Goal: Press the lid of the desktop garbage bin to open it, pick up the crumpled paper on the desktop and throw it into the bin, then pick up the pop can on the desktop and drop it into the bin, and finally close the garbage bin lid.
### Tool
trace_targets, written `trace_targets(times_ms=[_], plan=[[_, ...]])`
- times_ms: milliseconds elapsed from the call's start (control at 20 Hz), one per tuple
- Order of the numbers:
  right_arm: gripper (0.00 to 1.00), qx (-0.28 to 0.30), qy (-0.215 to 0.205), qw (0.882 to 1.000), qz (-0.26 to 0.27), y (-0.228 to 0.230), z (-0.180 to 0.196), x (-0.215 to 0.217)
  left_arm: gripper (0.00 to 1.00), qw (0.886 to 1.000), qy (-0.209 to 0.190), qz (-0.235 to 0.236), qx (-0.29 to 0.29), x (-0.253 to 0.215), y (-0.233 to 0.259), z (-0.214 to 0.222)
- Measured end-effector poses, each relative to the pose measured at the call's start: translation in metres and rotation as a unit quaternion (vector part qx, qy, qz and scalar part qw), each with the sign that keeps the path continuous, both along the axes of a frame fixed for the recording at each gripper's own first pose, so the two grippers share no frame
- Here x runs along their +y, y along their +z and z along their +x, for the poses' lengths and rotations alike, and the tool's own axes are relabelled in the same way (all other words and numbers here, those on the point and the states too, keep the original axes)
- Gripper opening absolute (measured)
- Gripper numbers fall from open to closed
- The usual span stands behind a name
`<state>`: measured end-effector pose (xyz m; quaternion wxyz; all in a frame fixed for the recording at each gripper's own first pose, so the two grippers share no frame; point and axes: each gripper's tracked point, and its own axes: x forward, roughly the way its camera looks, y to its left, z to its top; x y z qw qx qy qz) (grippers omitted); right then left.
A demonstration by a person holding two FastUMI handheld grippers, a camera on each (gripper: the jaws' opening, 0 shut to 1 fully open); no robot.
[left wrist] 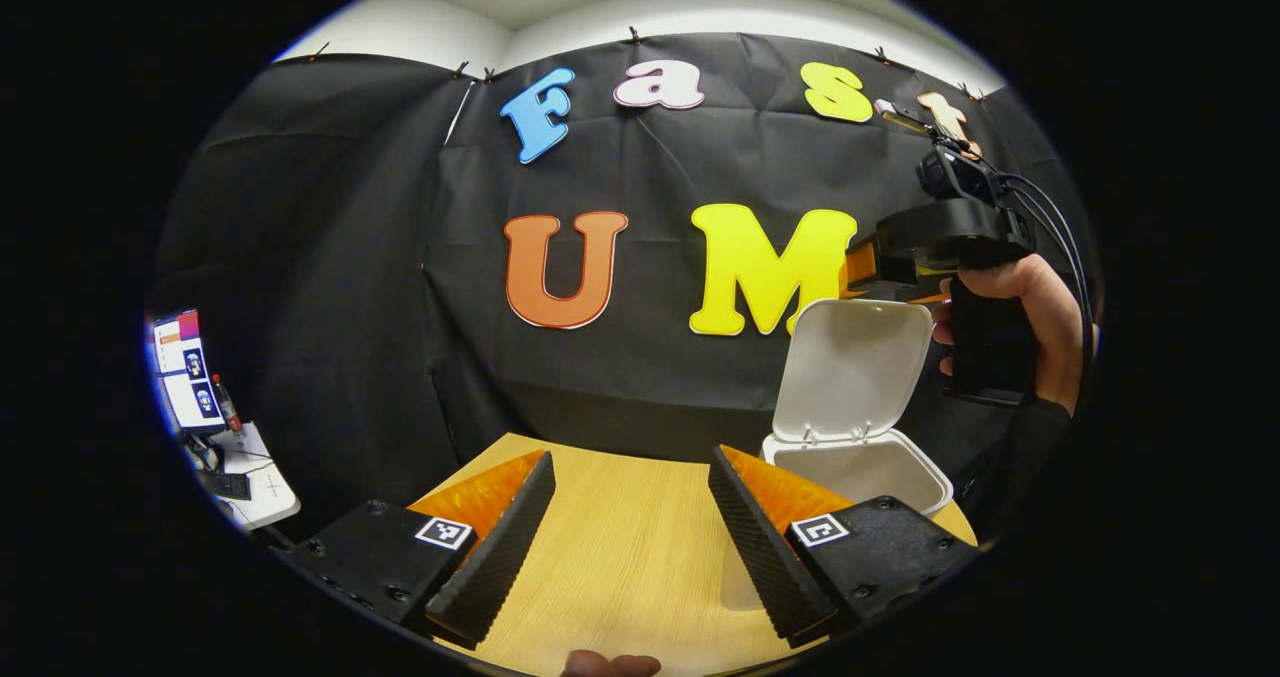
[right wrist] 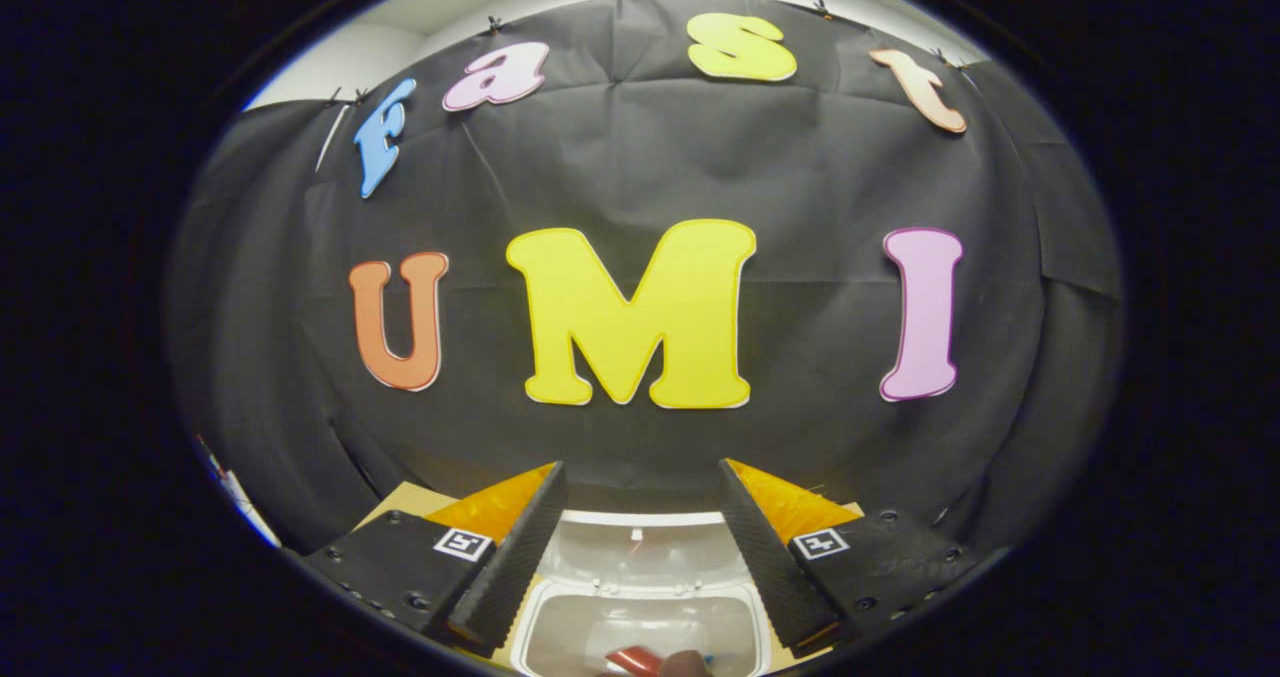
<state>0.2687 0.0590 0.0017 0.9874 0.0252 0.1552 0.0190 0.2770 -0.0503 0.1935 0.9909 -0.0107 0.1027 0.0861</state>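
Observation:
The white desktop bin (left wrist: 860, 467) stands on the right side of the wooden table (left wrist: 610, 547), with its lid (left wrist: 850, 367) swung up and open. My left gripper (left wrist: 630, 457) is open over the bare tabletop to the left of the bin, holding nothing. A hand holds my right gripper (left wrist: 858, 265) above the raised lid. In the right gripper view, the right gripper (right wrist: 637, 472) is open and empty, looking down into the bin (right wrist: 640, 617). A red can-like object (right wrist: 637, 660) lies inside the bin at the bottom edge of that view.
The black cloth wall rises just behind the table's far edge. At the far left a white side desk (left wrist: 250, 477) carries a monitor (left wrist: 185, 367) and a bottle. A fingertip (left wrist: 610, 665) pokes in at the bottom of the left gripper view.

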Motion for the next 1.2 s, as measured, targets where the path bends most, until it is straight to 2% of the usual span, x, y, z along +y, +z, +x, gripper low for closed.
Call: trace_targets(times_ms=[200,450,850,1200], plan=[[0.94,0.006,-0.002,1.000,0.000,-0.003,-0.012,-0.004,0.99,1.000,-0.004,0.000,-0.005,-0.001,0.003,-0.005],[0.94,0.017,-0.003,1.000,0.000,-0.017,-0.049,-0.007,0.99,1.000,-0.014,0.003,-0.015,-0.004,0.010,-0.020],[0.94,0.082,-0.006,0.997,-0.011,-0.095,-0.121,-0.015,0.99,0.999,-0.034,0.008,-0.022,-0.013,0.019,-0.041],[0.94,0.121,-0.005,0.993,-0.014,-0.153,-0.142,-0.016,0.99,0.999,-0.044,0.016,-0.022,-0.013,0.018,-0.057]])
